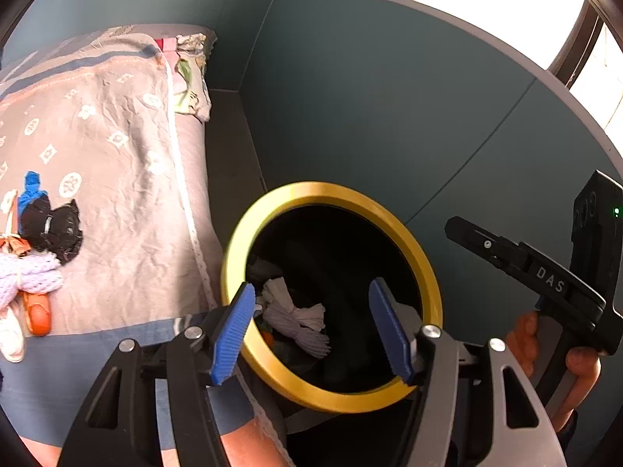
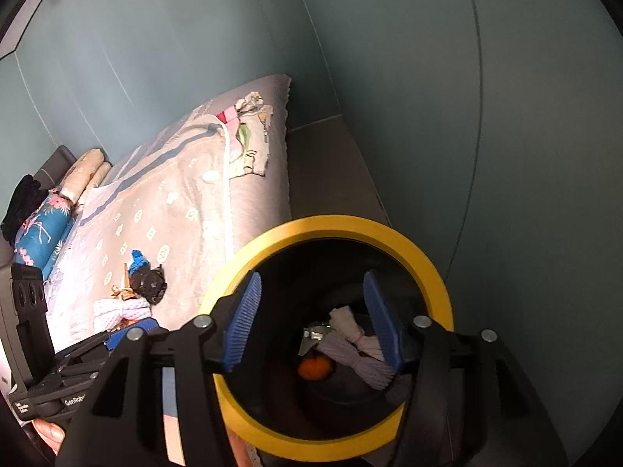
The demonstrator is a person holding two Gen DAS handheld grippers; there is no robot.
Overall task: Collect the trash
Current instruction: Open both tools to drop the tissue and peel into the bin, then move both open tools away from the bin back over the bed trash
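Observation:
A black trash bin with a yellow rim (image 1: 389,210) (image 2: 428,249) stands on the floor beside the bed. Inside lie a white knotted cloth (image 1: 296,319) (image 2: 362,346), an orange item (image 2: 313,367) and crumpled foil (image 2: 313,336). My left gripper (image 1: 311,330) is open and empty over the bin mouth. My right gripper (image 2: 311,319) is open and empty over the bin too. On the bed lie a black crumpled bag (image 1: 54,229) (image 2: 148,282), a blue scrap (image 1: 31,186) (image 2: 138,258), a lilac knitted piece (image 1: 27,276) (image 2: 122,311) and an orange item (image 1: 37,315).
The bed (image 1: 117,155) (image 2: 175,202) has a grey patterned cover, with folded cloth (image 1: 187,78) (image 2: 249,144) at its far end and pillows (image 2: 46,225) at the head. Teal walls (image 1: 370,97) close in on the right. A narrow floor strip (image 2: 331,163) runs beside the bed.

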